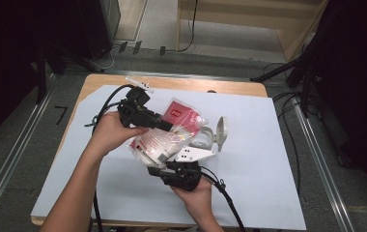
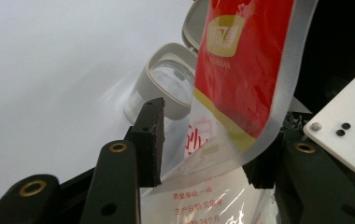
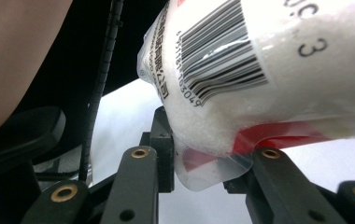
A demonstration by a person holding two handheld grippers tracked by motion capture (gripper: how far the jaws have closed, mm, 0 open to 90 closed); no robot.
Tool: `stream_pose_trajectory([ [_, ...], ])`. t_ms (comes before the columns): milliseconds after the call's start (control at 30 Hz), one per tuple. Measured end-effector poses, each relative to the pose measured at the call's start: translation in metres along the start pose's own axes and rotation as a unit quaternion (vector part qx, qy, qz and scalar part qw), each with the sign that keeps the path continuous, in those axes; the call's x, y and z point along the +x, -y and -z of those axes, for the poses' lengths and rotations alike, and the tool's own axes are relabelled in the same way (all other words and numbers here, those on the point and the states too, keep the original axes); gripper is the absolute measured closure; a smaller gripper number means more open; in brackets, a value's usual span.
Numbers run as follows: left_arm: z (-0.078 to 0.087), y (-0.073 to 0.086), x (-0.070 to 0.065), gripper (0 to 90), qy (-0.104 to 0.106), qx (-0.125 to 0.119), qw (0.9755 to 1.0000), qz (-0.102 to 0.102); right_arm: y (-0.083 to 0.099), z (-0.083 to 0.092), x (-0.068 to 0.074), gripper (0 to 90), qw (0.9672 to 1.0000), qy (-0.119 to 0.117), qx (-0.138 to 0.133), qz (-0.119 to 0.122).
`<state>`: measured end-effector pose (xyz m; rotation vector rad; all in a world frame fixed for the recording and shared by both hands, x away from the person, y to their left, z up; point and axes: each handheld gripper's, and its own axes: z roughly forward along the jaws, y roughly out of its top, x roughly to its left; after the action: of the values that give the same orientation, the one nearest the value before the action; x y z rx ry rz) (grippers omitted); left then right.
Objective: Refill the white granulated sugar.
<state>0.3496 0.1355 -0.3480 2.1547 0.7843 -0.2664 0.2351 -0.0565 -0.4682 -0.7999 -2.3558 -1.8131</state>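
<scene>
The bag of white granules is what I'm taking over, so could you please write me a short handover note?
Right gripper: shut on the bottom of the bag, held above the table.
Left gripper: jaws open around the bag's red top edge, left pad clear of the film.
Jar: on the table beyond the bag, its hinged lid up.
Done: jar opened, bag lifted.
Left: probably pouring into the jar; whether the bag is open can't be told.

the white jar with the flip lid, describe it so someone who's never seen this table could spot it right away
On the pale sheet covering the wooden table, look just right of centre, beyond the right gripper. There stands a squat white jar with clear sides, its round lid hinged open and standing upright. Unlike the red-and-white bag beside it, it is rigid, round and rests on the sheet.
</scene>
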Motion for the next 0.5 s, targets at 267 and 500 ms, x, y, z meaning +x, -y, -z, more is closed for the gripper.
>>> stream_pose_trajectory([
  [267,0.0067,0.0000,0.0031,67.8,0.049,0.011,0.9981,0.035,0.0011,-0.0017,0.0003,72.0,1.0000,0.004,0.007,0.004],
  [500,0.0019,-0.0011,-0.0032,44.7,0.055,0.016,0.9983,-0.015,0.0004,0.0003,-0.0030,72.1,1.0000,0.004,0.005,0.000],
])
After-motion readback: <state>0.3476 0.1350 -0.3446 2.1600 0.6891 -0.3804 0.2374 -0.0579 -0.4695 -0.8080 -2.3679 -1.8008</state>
